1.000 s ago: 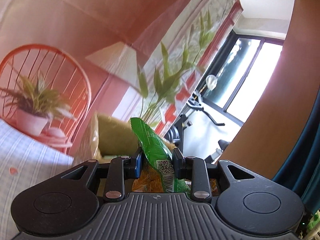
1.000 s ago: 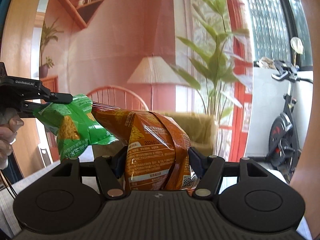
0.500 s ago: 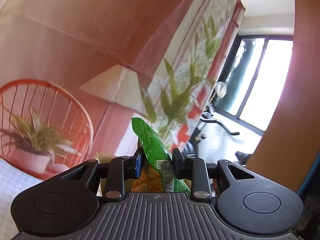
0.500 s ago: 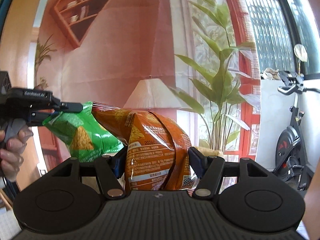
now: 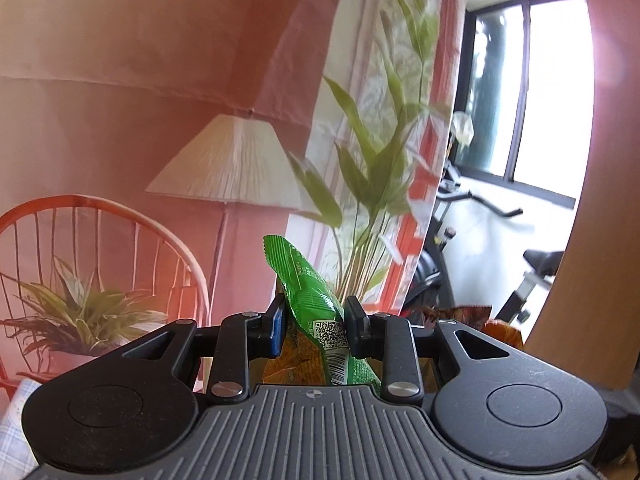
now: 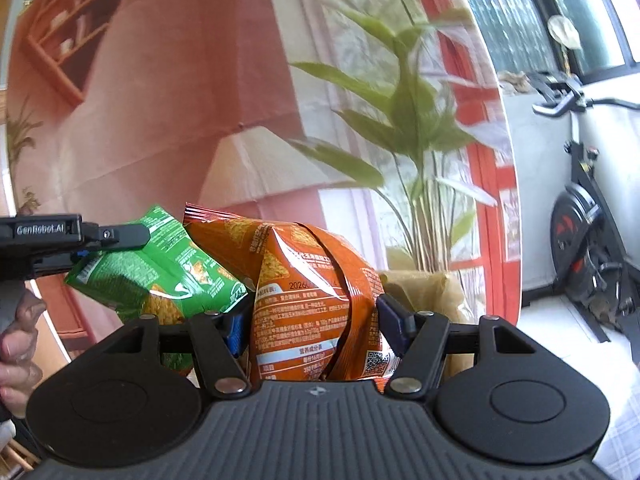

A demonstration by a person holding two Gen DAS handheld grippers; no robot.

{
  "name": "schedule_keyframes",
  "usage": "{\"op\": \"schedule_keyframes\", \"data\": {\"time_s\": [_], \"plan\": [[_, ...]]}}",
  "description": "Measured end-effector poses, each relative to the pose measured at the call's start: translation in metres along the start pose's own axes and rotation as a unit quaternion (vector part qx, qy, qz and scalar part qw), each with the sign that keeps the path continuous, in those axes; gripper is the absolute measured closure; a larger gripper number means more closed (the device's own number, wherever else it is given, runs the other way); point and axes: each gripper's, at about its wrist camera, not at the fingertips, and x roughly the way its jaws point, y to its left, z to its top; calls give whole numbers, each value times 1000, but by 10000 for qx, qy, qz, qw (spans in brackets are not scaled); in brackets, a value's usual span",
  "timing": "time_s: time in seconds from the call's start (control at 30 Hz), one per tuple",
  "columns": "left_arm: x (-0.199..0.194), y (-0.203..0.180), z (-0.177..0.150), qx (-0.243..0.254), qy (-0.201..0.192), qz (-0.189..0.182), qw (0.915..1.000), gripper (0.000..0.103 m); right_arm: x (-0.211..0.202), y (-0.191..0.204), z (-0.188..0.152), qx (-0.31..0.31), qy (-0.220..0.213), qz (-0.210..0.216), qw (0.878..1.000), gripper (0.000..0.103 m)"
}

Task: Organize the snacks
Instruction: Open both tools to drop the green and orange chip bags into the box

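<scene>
There are two snack bags, one in each gripper, and both are lifted in the air in front of a printed backdrop.

The left gripper (image 5: 313, 326) has its jaws pulled narrow and pinches the green crinkled foil chip bag (image 5: 310, 300) near one end. In the left wrist view, the long axis of this bag goes up and a little to the left, and its sealed edge points upward above the pads. The QR code and the barcode face the camera. In the right wrist view the same green bag (image 6: 160, 276) hangs from the left gripper (image 6: 116, 236) and slopes down to the right. Its lower end is just beside the orange bag; whether they touch is not clear. A person's hand (image 6: 20, 344) holds the handle of that gripper.

The right gripper (image 6: 316, 320) has its jaws at a medium width and squeezes the orange glossy foil chip bag (image 6: 312, 292) around its middle, so the foil makes folds between the blue pads (image 6: 390, 320). The long axis of the bag runs from the lower right up to the left, and the crimped top edge points to the upper left. The printed back panel faces the camera. In the left wrist view only a corner of the orange bag (image 5: 472, 316) is seen at the right.

An exercise bike (image 6: 588, 240) stands at the right, well apart from the bags.
</scene>
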Motion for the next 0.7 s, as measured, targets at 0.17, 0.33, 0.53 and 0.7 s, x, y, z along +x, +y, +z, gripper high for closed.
{"op": "schedule_keyframes", "data": {"time_s": [0.17, 0.33, 0.53, 0.7], "plan": [[14, -1, -8, 94, 223, 6, 9997, 70, 9, 0, -6, -73, 126, -64, 9999, 36], [25, -4, -14, 261, 456, 98, 9986, 54, 14, 4, -10, -147, 279, -71, 9995, 32], [20, -2, -12, 209, 452, 113, 9987, 40, 9, 12, -10, -308, 279, -8, 9991, 18], [15, -5, -12, 234, 491, 106, 9985, 40, 0, 13, -5, -254, 184, 46, 9995, 15]]}}
